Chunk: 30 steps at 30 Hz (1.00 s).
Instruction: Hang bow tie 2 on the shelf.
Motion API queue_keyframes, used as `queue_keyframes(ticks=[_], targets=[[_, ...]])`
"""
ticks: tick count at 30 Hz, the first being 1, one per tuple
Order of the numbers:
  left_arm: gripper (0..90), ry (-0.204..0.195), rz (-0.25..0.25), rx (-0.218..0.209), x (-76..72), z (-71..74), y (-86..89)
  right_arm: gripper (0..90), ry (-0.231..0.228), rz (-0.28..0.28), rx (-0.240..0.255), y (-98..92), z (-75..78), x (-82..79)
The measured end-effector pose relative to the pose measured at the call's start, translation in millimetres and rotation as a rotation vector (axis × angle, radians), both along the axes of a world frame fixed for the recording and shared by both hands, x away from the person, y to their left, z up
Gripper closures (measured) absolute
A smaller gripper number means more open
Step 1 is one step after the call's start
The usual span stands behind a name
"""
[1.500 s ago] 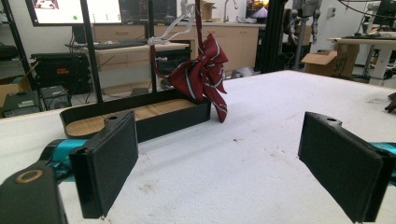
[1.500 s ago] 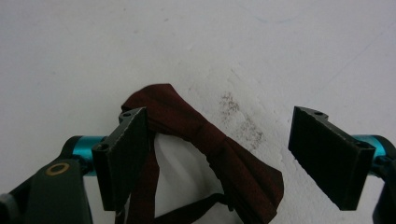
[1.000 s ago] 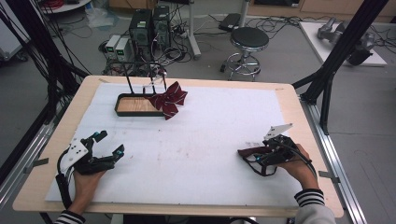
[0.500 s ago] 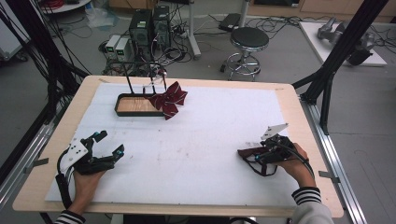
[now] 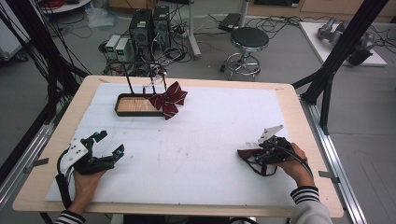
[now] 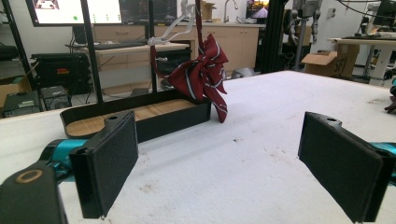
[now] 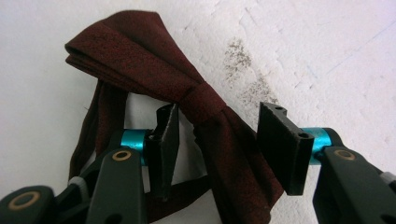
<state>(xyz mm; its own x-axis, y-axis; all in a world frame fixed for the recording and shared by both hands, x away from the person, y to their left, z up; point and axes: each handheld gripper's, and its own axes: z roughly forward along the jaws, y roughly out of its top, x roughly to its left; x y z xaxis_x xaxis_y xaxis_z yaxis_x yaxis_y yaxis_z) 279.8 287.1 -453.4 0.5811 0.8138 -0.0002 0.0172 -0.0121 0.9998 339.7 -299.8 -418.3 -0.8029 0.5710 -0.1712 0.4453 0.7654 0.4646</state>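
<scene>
The right tongs (image 7: 215, 144) point down at a dark red bow tie (image 7: 154, 70) lying flat on the white sheet of the desk (image 5: 196, 154). Their jaws have just been closing and now stand half-way in, straddling one wing of the tie just beside its centre knot; a gap shows between each pad and the cloth, so the tie is between them but not pinched. In the high view the right tongs (image 5: 258, 156) sit at the near right of the desk, with the right hand (image 5: 292, 163) wrapped round the grip, the forearm coming in from the bottom edge in a striped cuff, and the grey plate tilted upward on top. The tie's strap loops out under the tongs toward the person. The left tongs (image 6: 219, 163) rest low and level over the sheet, jaws wide apart with nothing between them. In the high view they lie at the near left (image 5: 108, 144), the left hand (image 5: 86, 179) behind them, aimed toward the far side. There a striped red bow (image 5: 168, 99) hangs from a black wire stand, against the end of a dark tray (image 5: 135, 112) with a wooden floor.
</scene>
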Motion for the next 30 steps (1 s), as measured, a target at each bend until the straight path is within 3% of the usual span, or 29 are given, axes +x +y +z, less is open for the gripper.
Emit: queue_keyframes(ticks=[2, 5, 9, 20, 30], targets=[[12.5, 0.001, 0.0, -0.002, 0.0, 0.1, -0.1, 51.5, -0.002, 0.004, -0.009, 1.7, -1.1, 0.0], [12.5, 0.001, -0.001, -0.002, 0.0, 0.1, 0.0, 66.2, -0.006, 0.031, -0.026, 3.4, -0.5, -0.2], [12.5, 0.001, -0.001, -0.003, 0.0, 0.1, 0.1, 70.0, -0.007, 0.02, -0.024, 3.7, 0.2, 0.2], [12.5, 0.001, 0.0, -0.001, 0.1, 0.0, 0.1, 71.8, -0.028, 0.004, 0.02, 3.1, 4.4, -1.6], [12.5, 0.0, -0.001, 0.0, 0.1, 0.1, -0.1, 71.9, -0.075, -0.008, 0.11, 4.0, 13.4, -4.9]])
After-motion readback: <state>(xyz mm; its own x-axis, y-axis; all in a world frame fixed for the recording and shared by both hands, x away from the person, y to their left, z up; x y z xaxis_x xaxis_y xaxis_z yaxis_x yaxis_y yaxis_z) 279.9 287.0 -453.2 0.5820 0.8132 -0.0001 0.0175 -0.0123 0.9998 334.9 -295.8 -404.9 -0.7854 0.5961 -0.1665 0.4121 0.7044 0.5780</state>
